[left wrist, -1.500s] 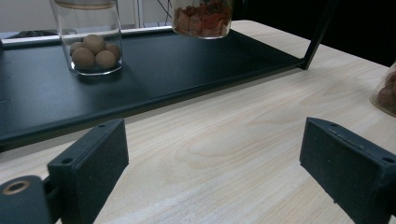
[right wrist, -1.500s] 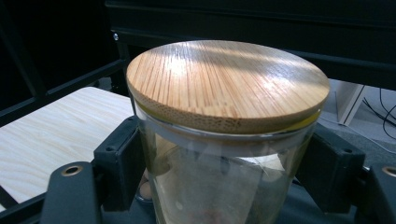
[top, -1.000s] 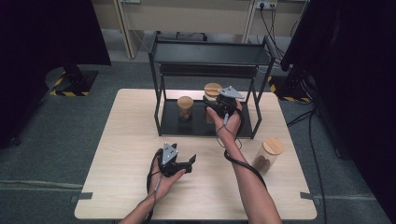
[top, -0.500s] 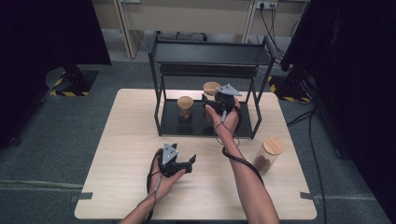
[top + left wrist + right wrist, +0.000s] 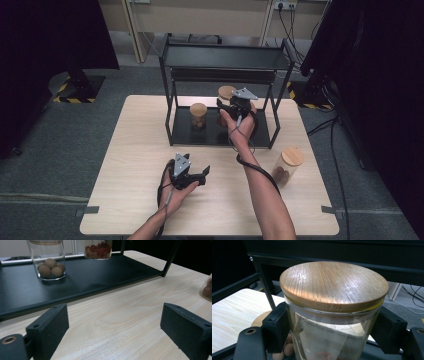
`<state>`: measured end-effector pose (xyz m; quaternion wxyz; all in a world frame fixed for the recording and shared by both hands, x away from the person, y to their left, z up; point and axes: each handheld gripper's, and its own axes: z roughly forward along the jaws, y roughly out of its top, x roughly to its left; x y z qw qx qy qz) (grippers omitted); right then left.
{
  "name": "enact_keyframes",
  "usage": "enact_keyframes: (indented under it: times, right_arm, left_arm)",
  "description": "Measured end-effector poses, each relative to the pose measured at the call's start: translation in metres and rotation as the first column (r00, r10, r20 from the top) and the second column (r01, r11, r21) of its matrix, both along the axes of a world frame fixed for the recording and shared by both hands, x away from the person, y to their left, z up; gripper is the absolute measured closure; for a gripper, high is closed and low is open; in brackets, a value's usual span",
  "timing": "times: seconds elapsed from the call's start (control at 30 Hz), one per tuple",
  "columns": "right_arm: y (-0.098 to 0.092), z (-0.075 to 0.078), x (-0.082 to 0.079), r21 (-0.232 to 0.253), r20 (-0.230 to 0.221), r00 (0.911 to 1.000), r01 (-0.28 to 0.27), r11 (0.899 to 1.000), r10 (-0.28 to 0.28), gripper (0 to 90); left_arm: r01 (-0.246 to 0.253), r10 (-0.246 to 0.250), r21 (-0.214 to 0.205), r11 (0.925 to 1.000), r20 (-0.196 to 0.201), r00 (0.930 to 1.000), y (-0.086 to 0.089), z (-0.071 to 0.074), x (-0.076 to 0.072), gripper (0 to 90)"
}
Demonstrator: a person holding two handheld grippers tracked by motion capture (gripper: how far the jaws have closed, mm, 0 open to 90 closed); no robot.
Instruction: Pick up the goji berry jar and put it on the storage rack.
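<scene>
Little has shifted over the last second — the right gripper [image 5: 231, 107] sits at much the same spot on the black rack's lower shelf [image 5: 220, 134], its fingers [image 5: 275, 326] clamped on the glass wall of the bamboo-lidded jar [image 5: 334, 312] just under the lid. That jar holds reddish-brown pieces and stands at the back of the shelf, right of the jar of round brown balls [image 5: 198, 114], which stands apart from it. With the hand this steady and the grip unchanged, my reading is that the jar is being settled on the shelf or is about to be lifted off it; the frames do not tell which.

The left gripper [image 5: 192, 175] rests low over the tabletop [image 5: 140, 150] in front of the rack, fingers [image 5: 48, 327] wide and holding nothing — idle as before. A third lidded jar [image 5: 287, 165] stands on the tabletop at the right, well clear of the rack.
</scene>
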<state>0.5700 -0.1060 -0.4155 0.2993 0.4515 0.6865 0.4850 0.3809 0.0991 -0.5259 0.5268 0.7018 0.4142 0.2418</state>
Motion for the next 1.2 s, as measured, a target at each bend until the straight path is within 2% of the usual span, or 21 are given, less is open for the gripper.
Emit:
enact_keyframes:
  times: [0.27, 1.2]
  right_arm:
    - [0.003, 0.001, 0.006, -0.001, -0.003, 1.0, 0.005, 1.0, -0.005, 25.1]
    - [-0.001, -0.019, 0.024, -0.002, -0.038, 0.9976, 0.058, 0.998, -0.058, 25.1]
  left_arm:
    - [0.0, 0.0, 0.002, 1.0, 0.005, 1.0, 0.0, 0.0, 0.0, 7.6]
    - [0.0, 0.0, 0.003, 1.0, 0.006, 1.0, -0.001, 0.0, -0.001, 7.8]
